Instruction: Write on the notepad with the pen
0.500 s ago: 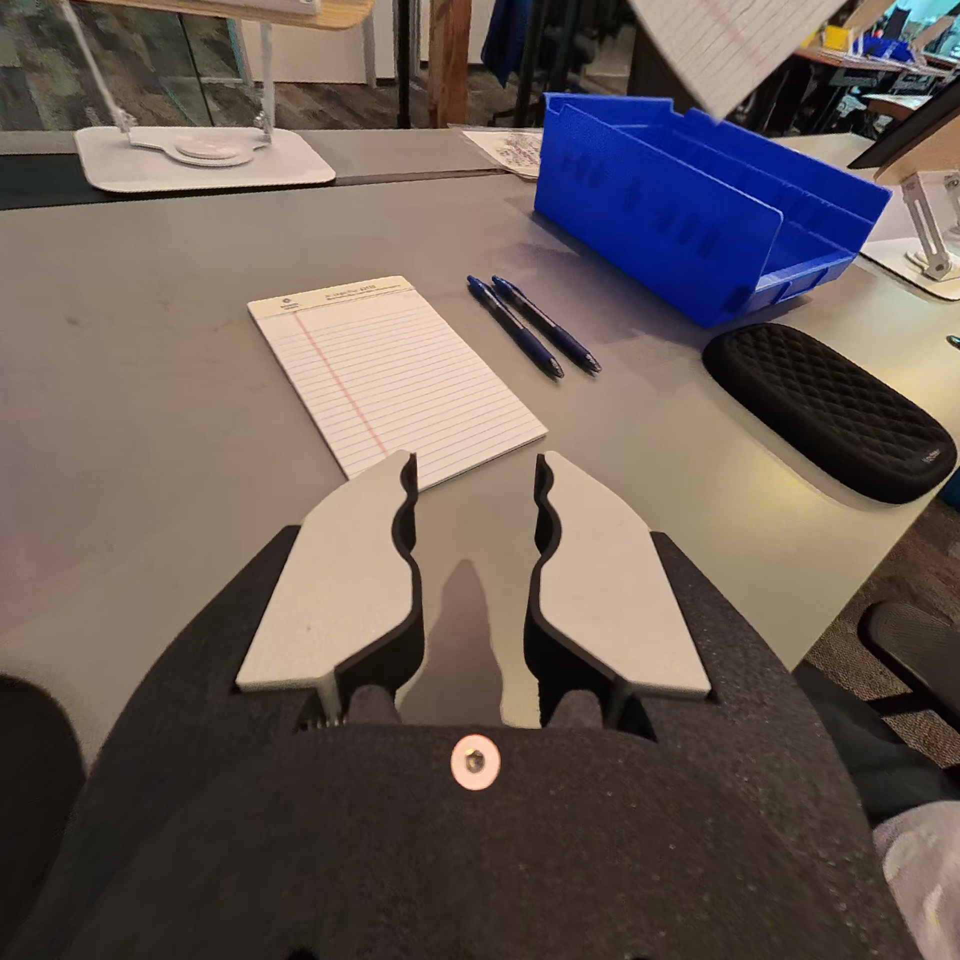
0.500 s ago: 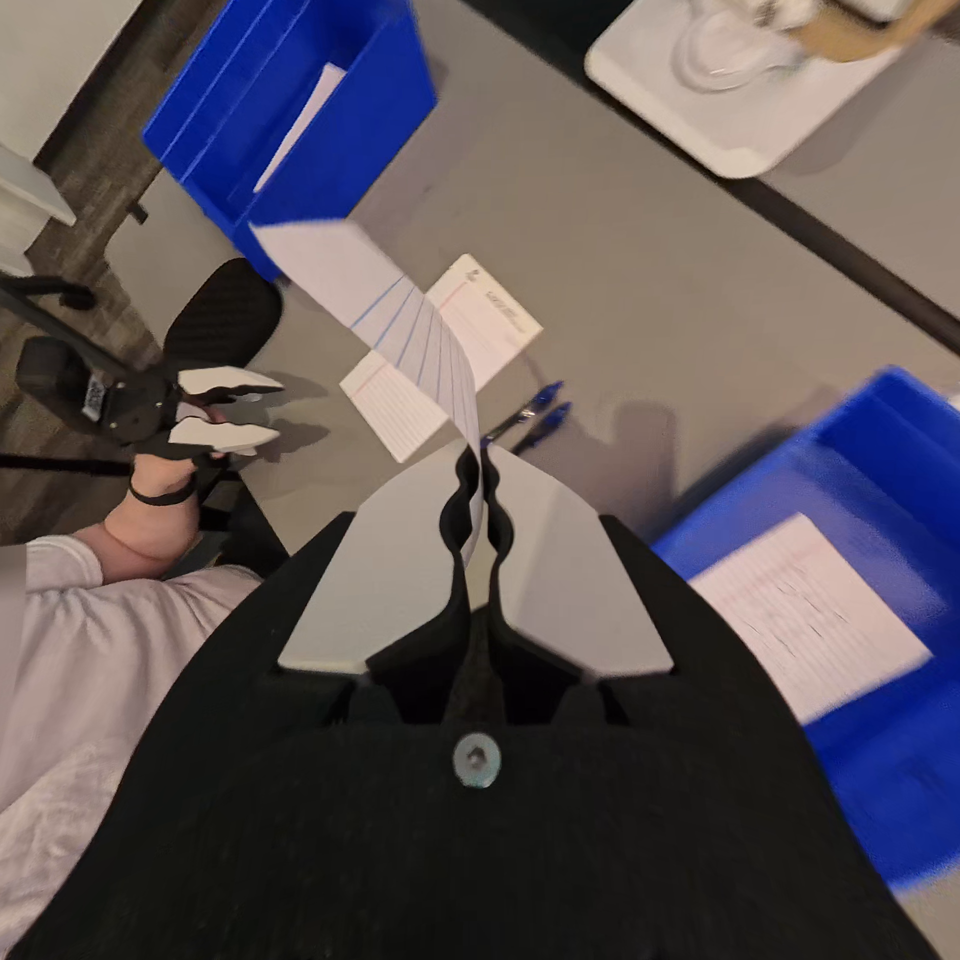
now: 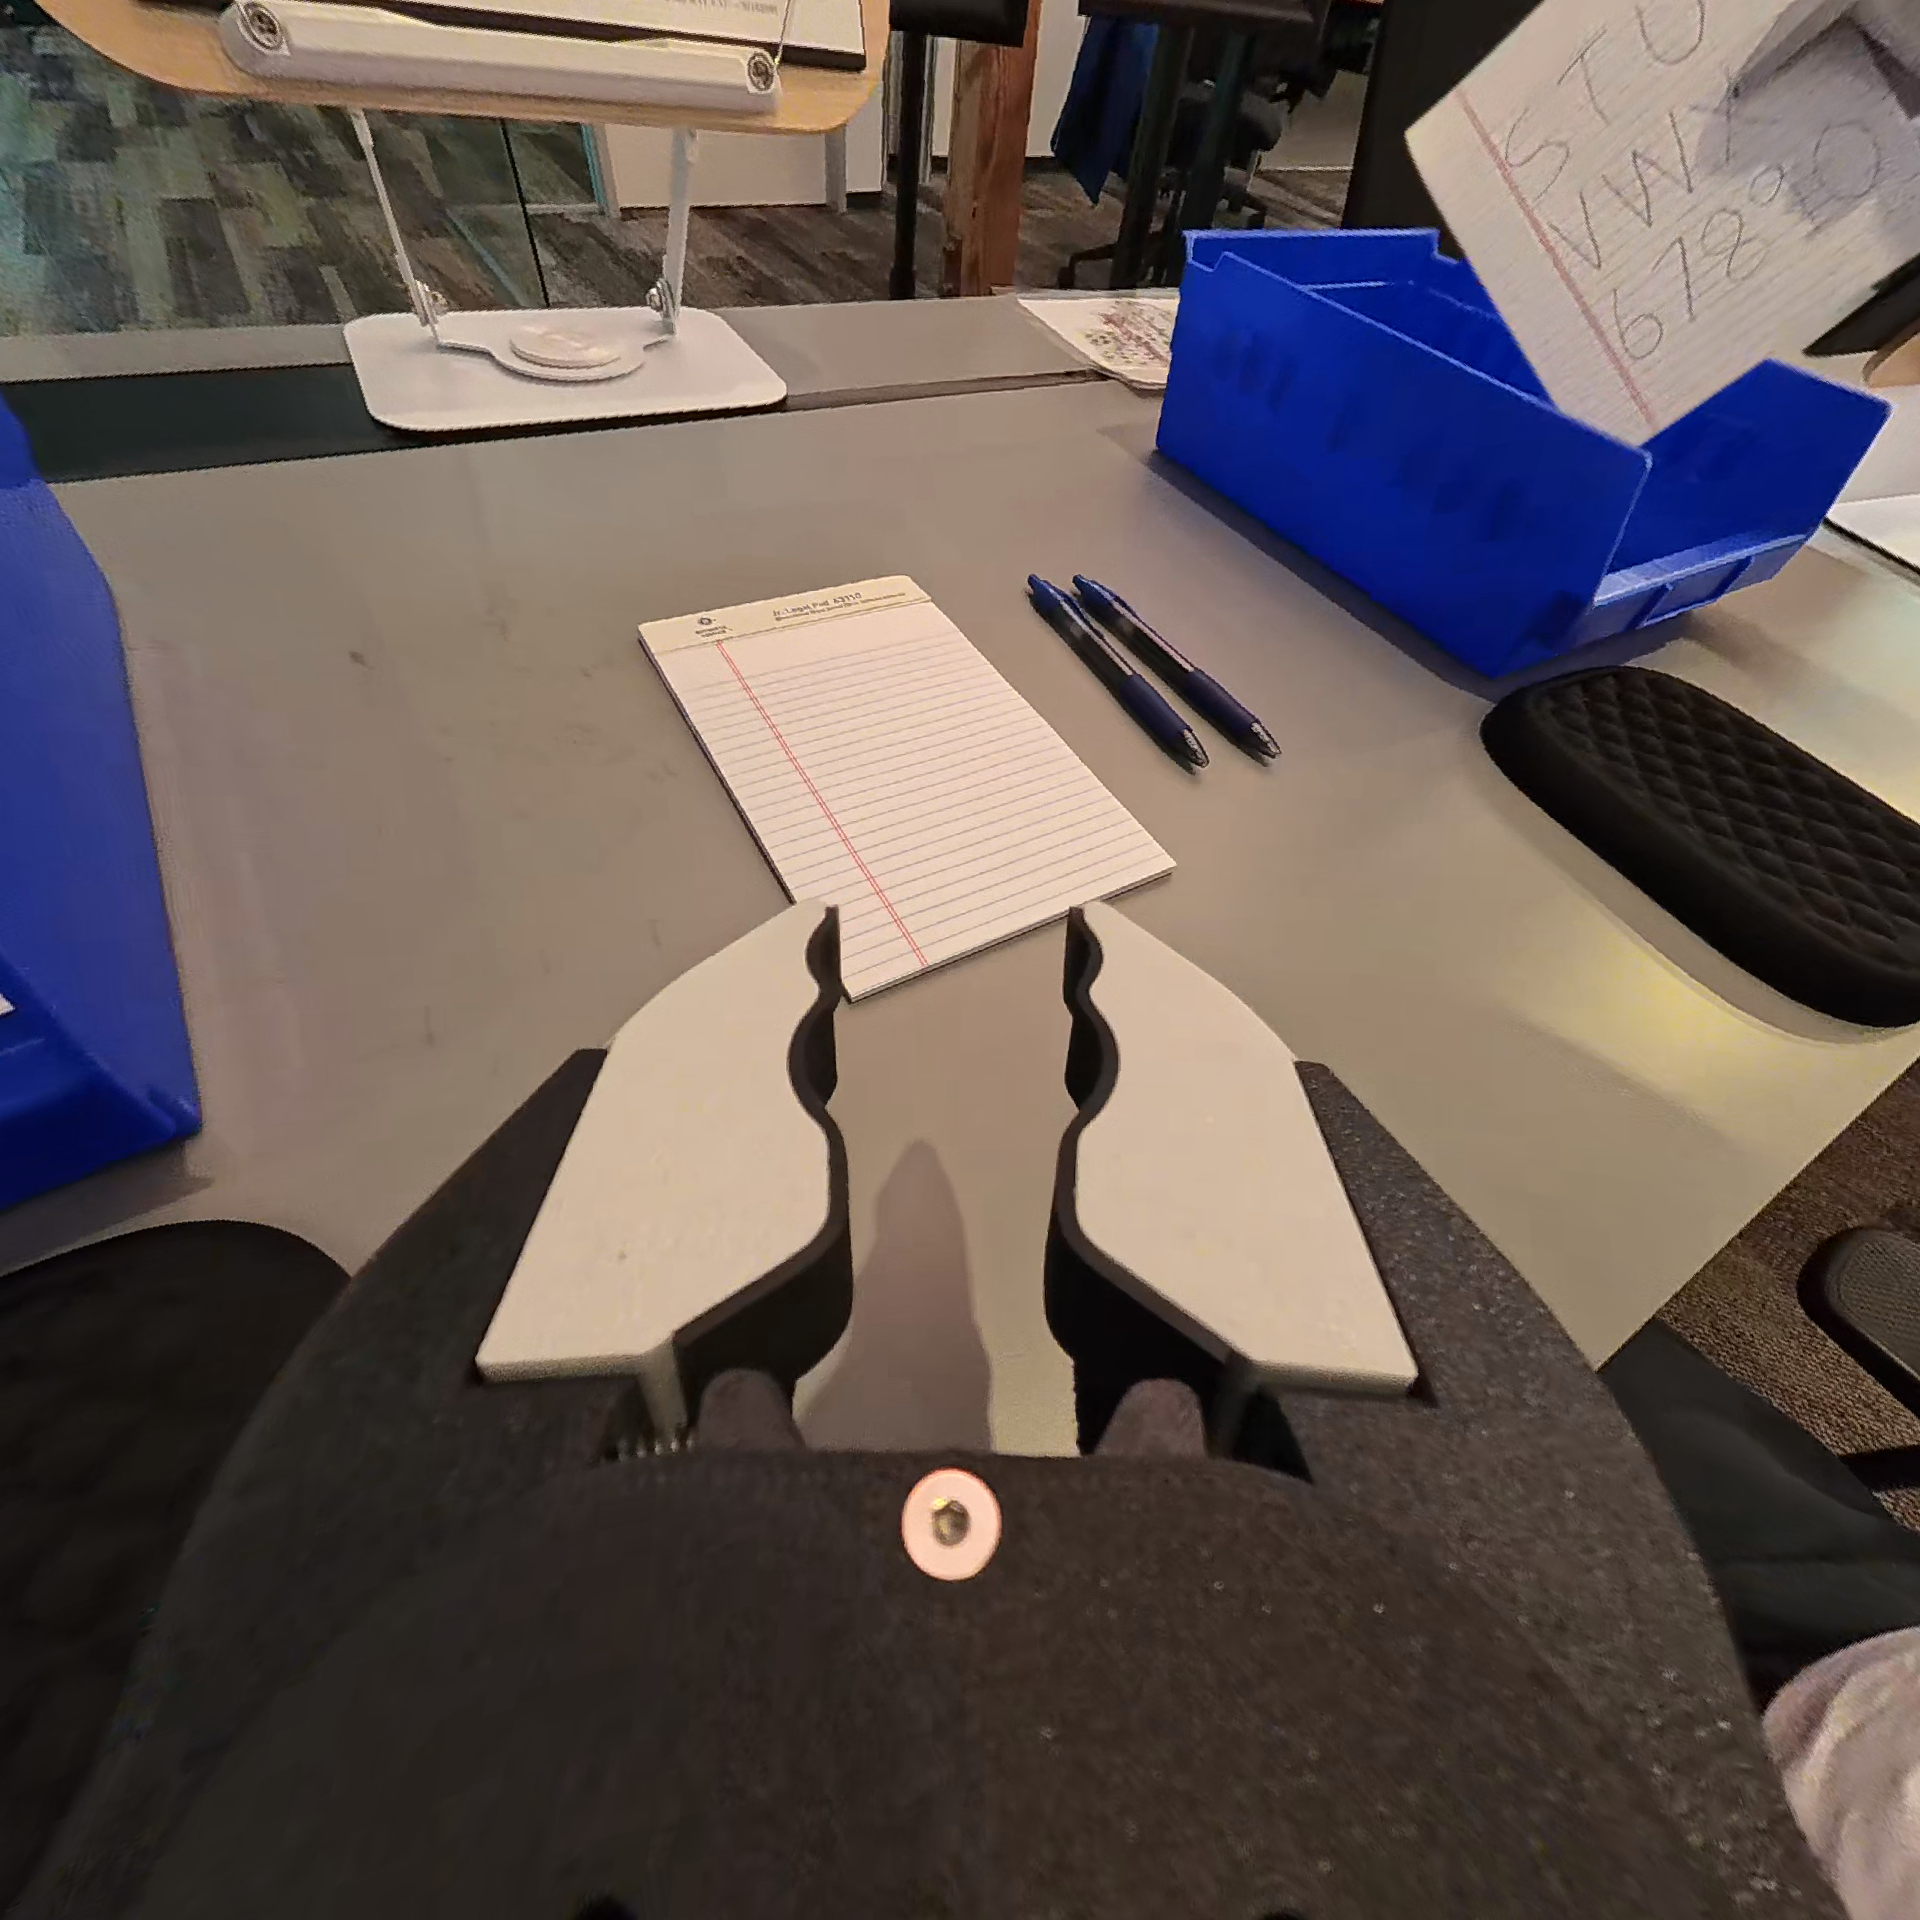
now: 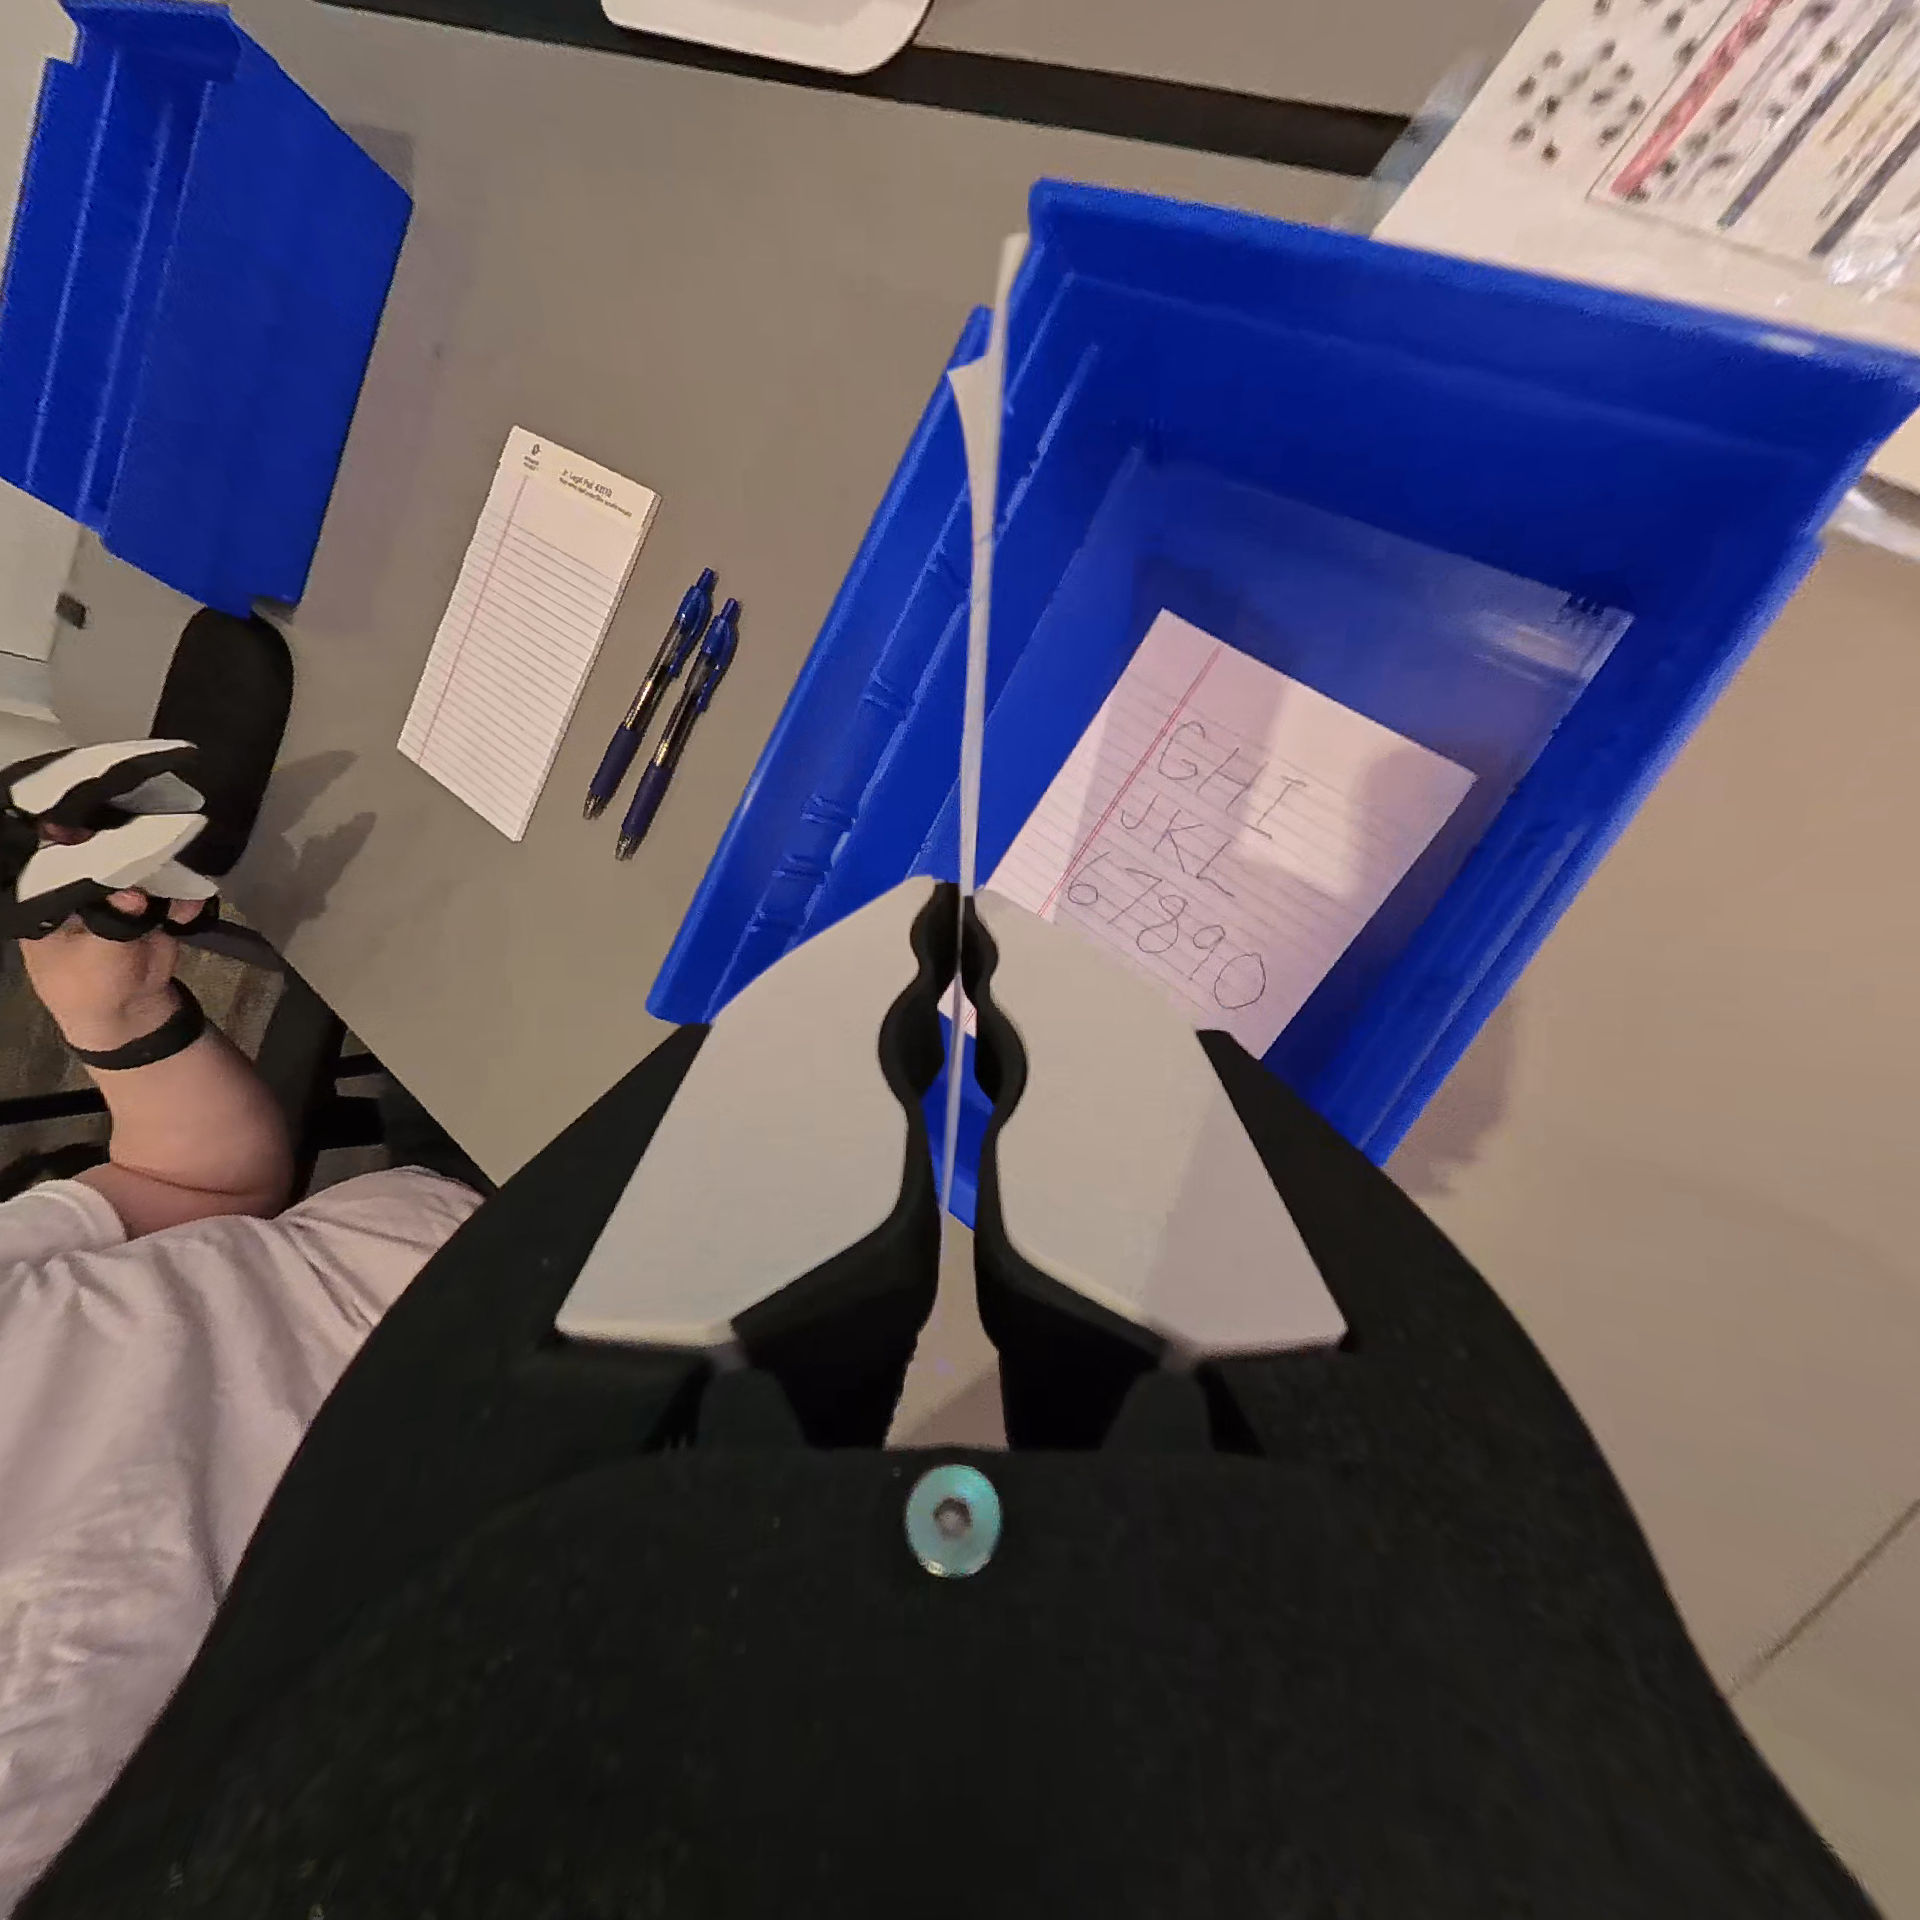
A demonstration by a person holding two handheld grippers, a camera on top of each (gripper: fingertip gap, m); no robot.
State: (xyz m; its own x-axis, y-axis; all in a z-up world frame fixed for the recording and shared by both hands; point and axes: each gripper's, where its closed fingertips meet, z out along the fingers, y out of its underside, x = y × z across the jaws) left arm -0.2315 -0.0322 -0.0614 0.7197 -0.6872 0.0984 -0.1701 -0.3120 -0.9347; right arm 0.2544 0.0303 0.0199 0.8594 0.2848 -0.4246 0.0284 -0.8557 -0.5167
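Notepad (image 3: 894, 769) lies clear: right claw (image 4: 954, 914), clamped on sheet (image 4: 982, 582), drops it into bin (image 4: 1455, 343); left claw (image 3: 948, 920) empty, agape.

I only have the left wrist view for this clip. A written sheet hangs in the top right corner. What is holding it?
Observer: The right hand-held gripper is shut on that loose sheet, which shows edge-on to its camera.
Operator: What is under it?
Observer: The open blue bin. The sheet is held over the side nearer the pens.
Operator: Is anything in the bin? I only see its outer wall.
Observer: One written lined sheet lies flat on its floor.
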